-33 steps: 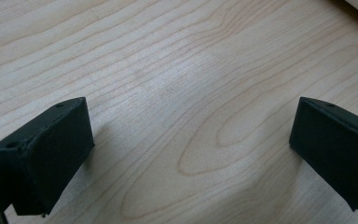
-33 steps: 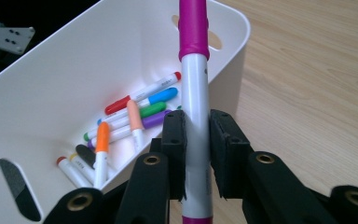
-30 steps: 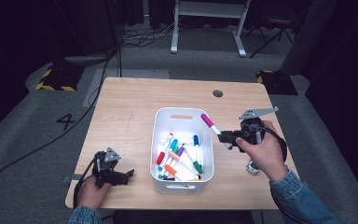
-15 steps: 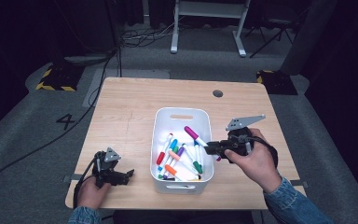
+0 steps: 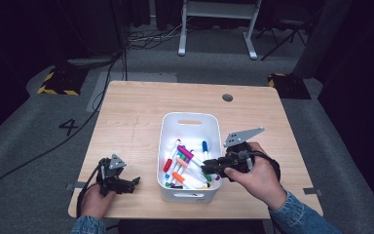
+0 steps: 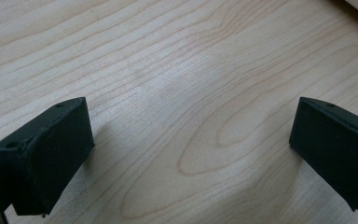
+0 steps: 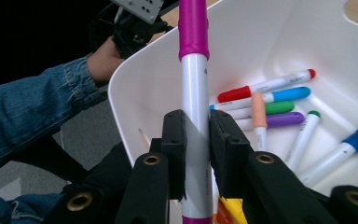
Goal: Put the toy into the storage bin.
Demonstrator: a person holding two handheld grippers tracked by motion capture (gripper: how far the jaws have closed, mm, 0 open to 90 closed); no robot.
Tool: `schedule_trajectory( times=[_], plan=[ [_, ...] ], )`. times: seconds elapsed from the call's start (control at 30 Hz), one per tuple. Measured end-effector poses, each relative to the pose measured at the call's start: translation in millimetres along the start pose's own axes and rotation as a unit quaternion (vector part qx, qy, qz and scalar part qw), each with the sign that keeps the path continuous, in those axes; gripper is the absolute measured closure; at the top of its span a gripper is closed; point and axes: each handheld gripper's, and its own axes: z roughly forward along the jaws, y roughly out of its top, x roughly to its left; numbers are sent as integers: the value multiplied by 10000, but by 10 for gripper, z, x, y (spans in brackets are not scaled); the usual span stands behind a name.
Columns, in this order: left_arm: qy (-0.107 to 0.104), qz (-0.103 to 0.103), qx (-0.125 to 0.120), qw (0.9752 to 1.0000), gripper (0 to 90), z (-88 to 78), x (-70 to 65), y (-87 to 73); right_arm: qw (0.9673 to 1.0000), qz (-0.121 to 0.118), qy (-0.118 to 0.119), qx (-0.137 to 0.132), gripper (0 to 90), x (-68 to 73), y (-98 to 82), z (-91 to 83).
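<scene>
White-barrelled marker (image 7: 195,116) with a magenta cap, and a further band of magenta at its lower end, pinched at mid-barrel between the two black pads of the right gripper (image 7: 196,154), barrel running straight up along the jaws in the right gripper view. Held over the white bin (image 5: 190,119), cap end reaching out above the loose markers (image 5: 185,170) lying on the bin's floor: red, blue, green, purple, orange caps among them, several overlapping. Seen from the high view as a short magenta-tipped stick (image 5: 187,154) slanting up and left from the right gripper (image 5: 209,168), above the bin's right half. Right hand (image 5: 253,178) wrapped round the gripper body just outside the bin's right wall, denim sleeve trailing to the bottom edge, gripper pointed roughly level across the bin, grey plate on top. Left gripper (image 5: 135,182) low over the bare wooden table (image 5: 136,112) near its front left corner, well apart from the bin, jaws spread wide with nothing between them, left hand (image 5: 95,200) behind it at the table edge.
</scene>
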Motion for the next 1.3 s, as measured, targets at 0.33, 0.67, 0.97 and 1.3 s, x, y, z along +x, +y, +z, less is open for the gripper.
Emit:
schedule_trajectory(
  times=[0.33,0.67,0.97,1.3],
  plan=[
    [0,1,0,10000,0,0,0,0,9999,-59,-23,141,770,49,-42,75],
    [-5,1,1,10000,0,0,0,0,9988,-143,-178,429,770,54,-116,130],
    [-8,11,3,10000,0,0,2,0,9976,-294,-327,532,770,76,-139,173],
    [0,1,1,10000,0,0,0,0,9938,-416,-473,913,769,88,-139,281]
  ],
)
